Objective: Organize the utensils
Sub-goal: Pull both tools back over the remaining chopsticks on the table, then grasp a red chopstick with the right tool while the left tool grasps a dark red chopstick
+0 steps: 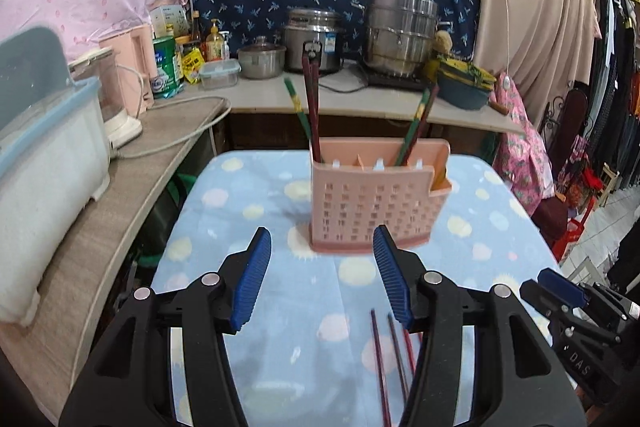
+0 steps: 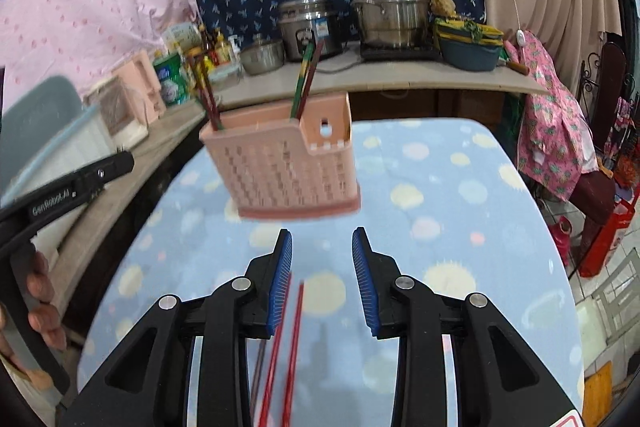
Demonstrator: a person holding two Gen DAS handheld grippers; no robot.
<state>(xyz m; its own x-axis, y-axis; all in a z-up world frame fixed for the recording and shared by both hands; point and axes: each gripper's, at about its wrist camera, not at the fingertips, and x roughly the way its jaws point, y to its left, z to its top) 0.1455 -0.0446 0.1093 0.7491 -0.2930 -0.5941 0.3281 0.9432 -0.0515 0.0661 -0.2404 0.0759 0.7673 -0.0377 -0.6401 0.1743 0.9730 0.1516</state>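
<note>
Chopsticks (image 1: 390,359) lie loose on the near part of my table (image 1: 240,211), which carries a blue dotted cloth. They rest just below my right hand-held gripper (image 2: 322,279), whose jaws stand wide with nothing between them. My left hand-held gripper (image 1: 322,277) is likewise wide and holds nothing. Farther along the table stands the pink utensil holder (image 1: 376,207), upright. Dark red chopsticks (image 1: 312,107) lean in its left compartment; green-and-red chopsticks (image 1: 418,123) lean in its right compartment. Steel pots (image 1: 400,31) stand on the counter behind.
</note>
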